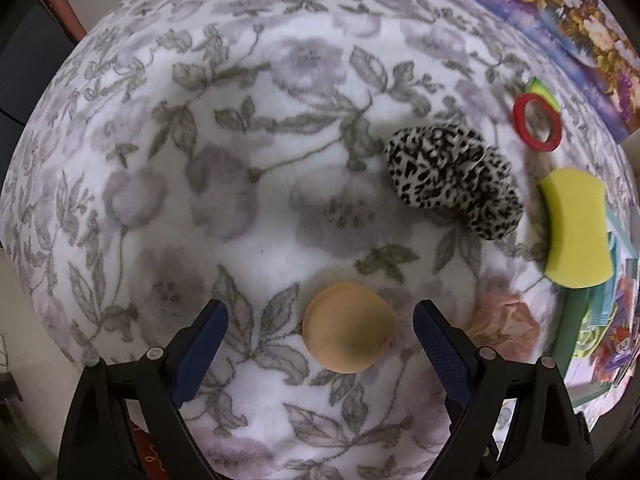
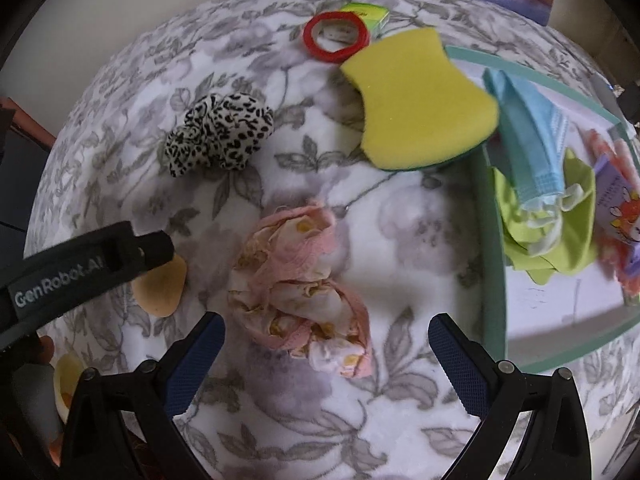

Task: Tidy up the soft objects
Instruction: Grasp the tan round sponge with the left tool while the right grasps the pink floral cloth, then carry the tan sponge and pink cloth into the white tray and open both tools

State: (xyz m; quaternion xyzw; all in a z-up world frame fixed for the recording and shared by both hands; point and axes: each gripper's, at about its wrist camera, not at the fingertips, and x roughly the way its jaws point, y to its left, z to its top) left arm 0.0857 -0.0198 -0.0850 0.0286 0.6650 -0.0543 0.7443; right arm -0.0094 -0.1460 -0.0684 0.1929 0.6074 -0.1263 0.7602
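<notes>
Your left gripper (image 1: pixel 320 320) had its jaws spread wide, holding nothing; the tan round puff (image 1: pixel 349 327) lay on the floral blanket (image 1: pixel 248 184) between the two blue pads, slightly nearer the right one, and whether either pad touched it could not be told. Your right gripper (image 2: pixel 326 334) was likewise wide open and empty, with the crumpled pink lace cloth (image 2: pixel 302 284) lying between and just ahead of its pads, apparently untouched.

The green-rimmed tray (image 2: pixel 494 264) sat at the right side of the blanket. Inside it you had a light blue face mask (image 2: pixel 528 136) lying over a lime-green cloth (image 2: pixel 560 236), with a cartoon-printed packet (image 2: pixel 618 204) beside them toward the far right. The yellow sponge (image 2: pixel 420 100) rested against the tray's left corner, outside it. The leopard-print scrunchie (image 2: pixel 220 134) lay apart on the blanket, and a red ring (image 2: pixel 336 36) sat farther back, just in front of a small green box (image 2: pixel 366 12).
</notes>
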